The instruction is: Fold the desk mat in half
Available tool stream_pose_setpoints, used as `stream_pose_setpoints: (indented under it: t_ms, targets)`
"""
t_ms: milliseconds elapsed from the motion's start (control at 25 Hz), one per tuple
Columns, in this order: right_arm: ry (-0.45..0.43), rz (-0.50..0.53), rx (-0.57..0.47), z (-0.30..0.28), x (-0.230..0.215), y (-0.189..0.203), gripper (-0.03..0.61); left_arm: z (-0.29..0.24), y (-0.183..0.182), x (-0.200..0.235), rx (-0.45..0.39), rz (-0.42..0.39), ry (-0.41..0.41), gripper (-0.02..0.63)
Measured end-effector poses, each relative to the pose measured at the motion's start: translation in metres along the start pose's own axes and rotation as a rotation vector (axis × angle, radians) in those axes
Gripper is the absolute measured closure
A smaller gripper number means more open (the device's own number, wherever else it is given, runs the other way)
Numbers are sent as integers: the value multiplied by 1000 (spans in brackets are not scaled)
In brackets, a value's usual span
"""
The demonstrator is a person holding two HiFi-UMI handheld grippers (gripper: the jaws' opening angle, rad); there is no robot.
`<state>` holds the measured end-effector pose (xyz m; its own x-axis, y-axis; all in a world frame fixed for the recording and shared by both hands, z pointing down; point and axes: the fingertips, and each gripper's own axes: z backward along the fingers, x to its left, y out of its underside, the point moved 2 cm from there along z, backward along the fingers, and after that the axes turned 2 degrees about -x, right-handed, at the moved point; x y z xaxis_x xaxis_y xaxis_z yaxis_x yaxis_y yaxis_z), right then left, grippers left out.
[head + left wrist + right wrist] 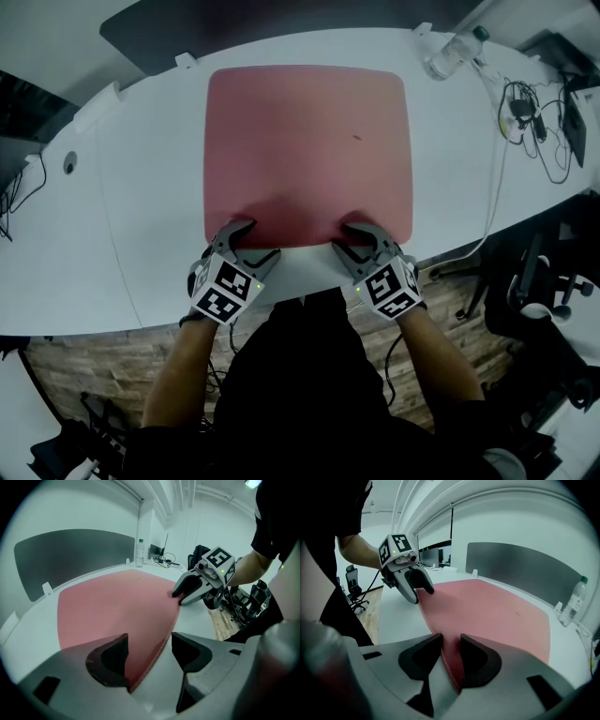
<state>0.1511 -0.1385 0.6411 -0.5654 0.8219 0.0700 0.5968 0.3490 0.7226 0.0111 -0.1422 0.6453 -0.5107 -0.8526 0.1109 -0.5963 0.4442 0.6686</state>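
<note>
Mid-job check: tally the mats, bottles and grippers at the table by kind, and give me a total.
mat: 1
bottle: 1
grippers: 2 (left gripper, right gripper)
Total: 4

Bright, even overhead indoor light in all views. White worktop (141, 169) near blown out in head view, mild glare. Desk mat (309, 141) flat-lit, no hotspots, only a faint soft shadow along its near edge. Floor (84, 361) below is dim. Ceiling lamp (253, 483) clips to white in left gripper view. Both gripper views: strong fisheye bending, black vignette at corners, closest foreground soft and out of focus. Head view sharp mid-frame, edges curved.
</note>
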Motion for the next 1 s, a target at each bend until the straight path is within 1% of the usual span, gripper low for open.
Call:
stream_pose_setpoints:
  t_ms: [40, 160, 240, 280, 400, 480, 600, 720, 800, 880, 960, 1000]
  targets:
    - [4, 1, 7, 0, 0, -1, 458, -1, -1, -2, 3, -17, -3, 341]
    - [16, 3, 17, 6, -1, -7, 476, -3, -11, -11, -4, -69, -13, 333]
    - [24, -23, 4, 12, -4, -13, 485, -6, -18, -16, -22, -84, -24, 328]
    - [24, -50, -7, 15, -6, -17, 489, -7, -20, -17, -27, -89, -34, 316]
    - [19, -136, -37, 23, -13, -30, 495, -9, -24, -18, -44, -95, -83, 296]
    - [20, -164, -48, 27, -17, -38, 498, -10, -28, -17, -47, -101, -121, 288]
    - [22, -181, -57, 33, -22, -47, 499, -9, -32, -16, -26, -150, -167, 288]
    - [16, -224, -65, 38, -26, -53, 499, -6, -37, -13, -18, -189, -216, 288]
    - [13, -249, -65, 40, -28, -56, 499, -2, -41, -7, -26, -196, -266, 288]
    - [10, -252, -65, 40, -28, -59, 499, 5, -47, 2, -46, -188, -318, 290]
    - [8, -247, -64, 42, -28, -62, 495, 13, -52, 8, -70, -175, -337, 292]
    - [7, -244, -62, 43, -27, -63, 494, 17, -55, 8, -80, -179, -336, 312]
